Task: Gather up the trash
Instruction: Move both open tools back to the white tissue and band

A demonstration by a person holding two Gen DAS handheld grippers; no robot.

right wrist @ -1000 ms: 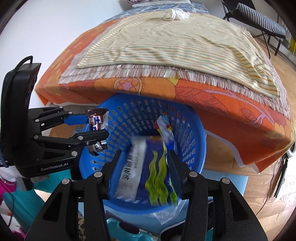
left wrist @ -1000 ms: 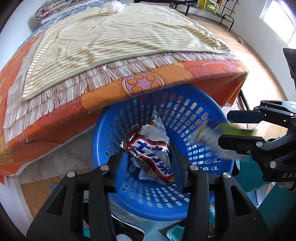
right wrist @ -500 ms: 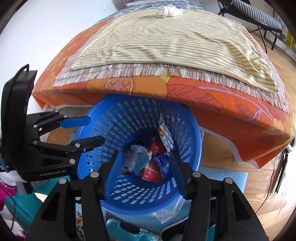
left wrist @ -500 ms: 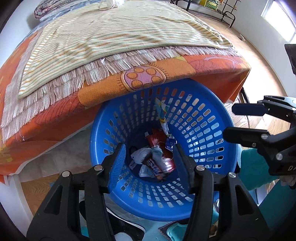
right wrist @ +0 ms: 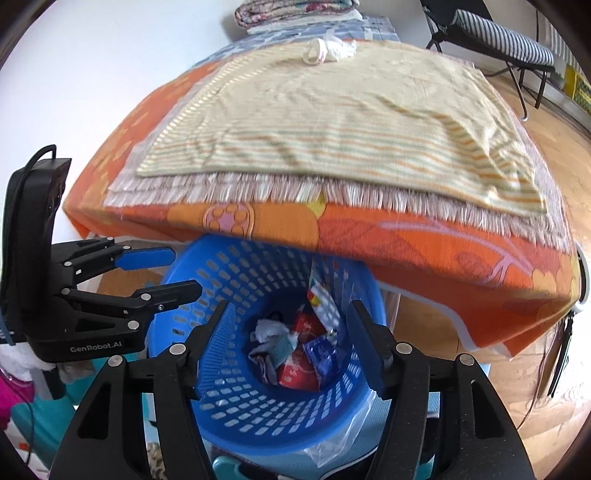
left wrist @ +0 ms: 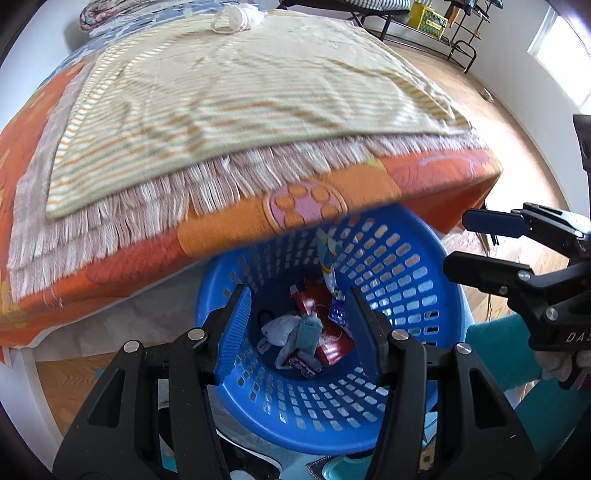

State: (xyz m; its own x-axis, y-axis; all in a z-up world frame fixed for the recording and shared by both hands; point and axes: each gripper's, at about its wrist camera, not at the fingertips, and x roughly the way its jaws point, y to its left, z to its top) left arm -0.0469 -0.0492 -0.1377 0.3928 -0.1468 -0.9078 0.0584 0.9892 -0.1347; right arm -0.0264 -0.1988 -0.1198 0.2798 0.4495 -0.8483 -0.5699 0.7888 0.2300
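A blue perforated basket (left wrist: 406, 295) (right wrist: 229, 398) stands on the floor under the bed's edge. Several wrappers and crumpled papers (left wrist: 314, 332) (right wrist: 295, 350) lie at its bottom. My left gripper (left wrist: 299, 325) is open and empty above the basket's near rim; it also shows in the right wrist view (right wrist: 177, 271) at the left. My right gripper (right wrist: 291, 339) is open and empty above the basket; it shows in the left wrist view (left wrist: 458, 240) at the right. A white crumpled item (left wrist: 236, 16) (right wrist: 328, 50) lies at the far end of the bed.
The bed carries an orange patterned cover (left wrist: 229, 236) (right wrist: 424, 240) and a striped fringed blanket (left wrist: 240, 92) (right wrist: 332, 118). Folded fabric (right wrist: 295, 11) lies at the bed's far end. A chair (right wrist: 498, 33) and wooden floor (left wrist: 517, 129) are to the right.
Both grippers opened and dropped their wrappers into the basket. Both have since risen and pulled back a little, and the trash now lies at the bottom.
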